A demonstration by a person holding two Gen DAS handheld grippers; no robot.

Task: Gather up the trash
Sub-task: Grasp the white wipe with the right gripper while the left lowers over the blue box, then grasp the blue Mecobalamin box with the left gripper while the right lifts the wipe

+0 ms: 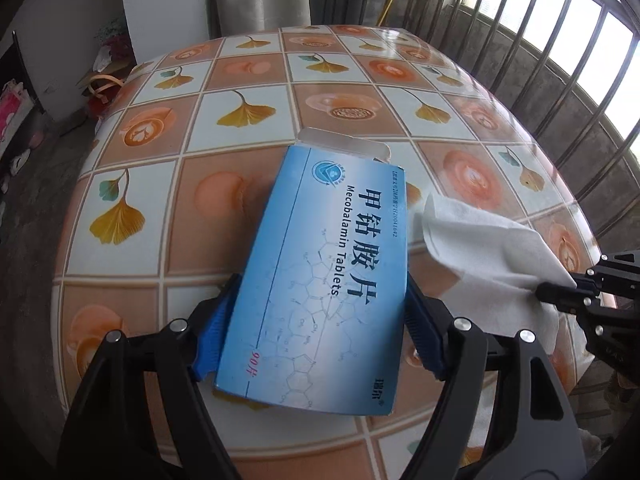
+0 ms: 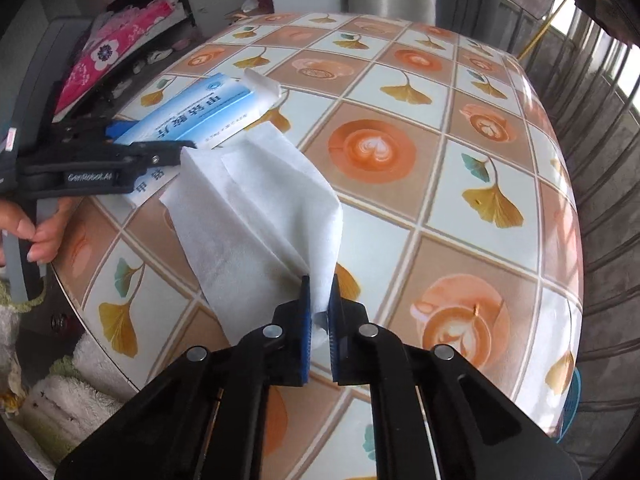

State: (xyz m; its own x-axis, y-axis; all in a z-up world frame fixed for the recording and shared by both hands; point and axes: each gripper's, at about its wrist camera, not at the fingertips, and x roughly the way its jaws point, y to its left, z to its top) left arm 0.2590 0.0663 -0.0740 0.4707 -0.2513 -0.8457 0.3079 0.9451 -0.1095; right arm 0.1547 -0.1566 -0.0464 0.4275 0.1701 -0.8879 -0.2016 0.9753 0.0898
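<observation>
My left gripper (image 1: pixel 320 320) is shut on a blue medicine box (image 1: pixel 324 276) with an open end flap, held flat just above the patterned table (image 1: pixel 240 64). The box also shows in the right wrist view (image 2: pixel 200 116), with the left gripper (image 2: pixel 160 148) clamped on its sides. My right gripper (image 2: pixel 319 308) is shut on a white tissue (image 2: pixel 256 208), which drapes forward onto the table. In the left wrist view the tissue (image 1: pixel 488 240) lies right of the box, with the right gripper (image 1: pixel 560 292) pinching its corner.
The round table (image 2: pixel 440 128) has an orange and white tile cloth. A metal railing (image 1: pixel 560 60) stands beyond its right side. Pink bags (image 2: pixel 120 48) and clutter sit on the left. White towels (image 2: pixel 60 400) lie below the table's near edge.
</observation>
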